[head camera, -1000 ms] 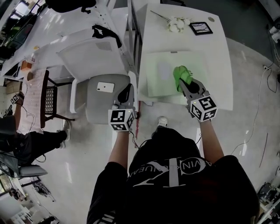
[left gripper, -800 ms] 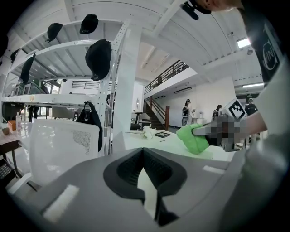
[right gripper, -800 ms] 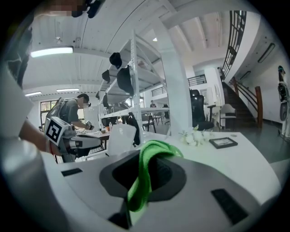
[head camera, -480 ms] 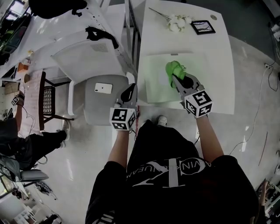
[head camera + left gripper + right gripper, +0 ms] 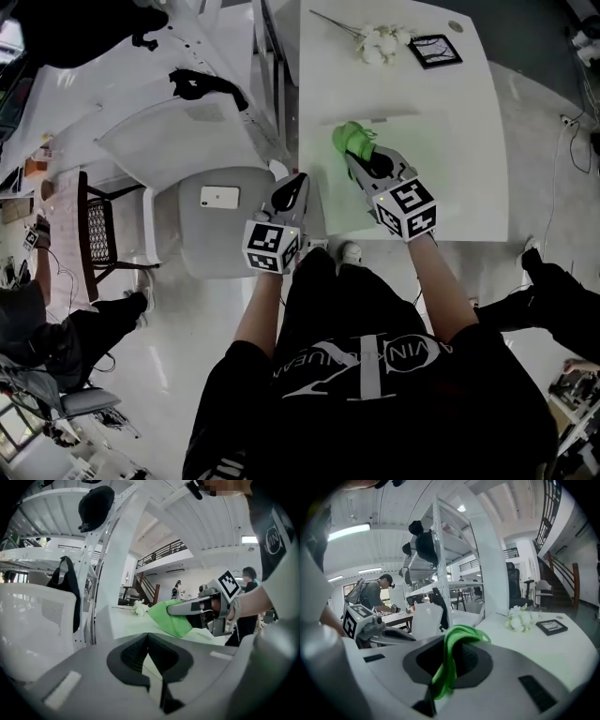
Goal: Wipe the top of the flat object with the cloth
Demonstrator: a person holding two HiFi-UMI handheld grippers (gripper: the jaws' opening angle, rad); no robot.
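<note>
Here the right tool (image 5: 362, 159) is clamped shut on a bright green cloth (image 5: 349, 139). In the right gripper view the fabric (image 5: 451, 656) runs down between the closed jaws and bunches out over their tips. The cloth sits at the far left corner of the flat mat (image 5: 427, 159), a pale green sheet that lies on the white surface (image 5: 487, 112) toward its near edge. From the left gripper view the cloth (image 5: 169, 616) appears to press on the mat (image 5: 127, 629), with the right tool (image 5: 187, 607) lying nearly level above it.

The left tool (image 5: 294, 184) is closed with nothing in it, and its jaws meet tip to tip in its own view (image 5: 148, 638). It hangs just off the surface's left edge, close to the near left corner and beside a grey chair (image 5: 187, 244) with a phone (image 5: 219, 197) on the seat.

At the far edge of the surface lie a spray of white flowers (image 5: 380, 45) and a small black picture frame (image 5: 434, 50), side by side and well apart from the mat.
</note>
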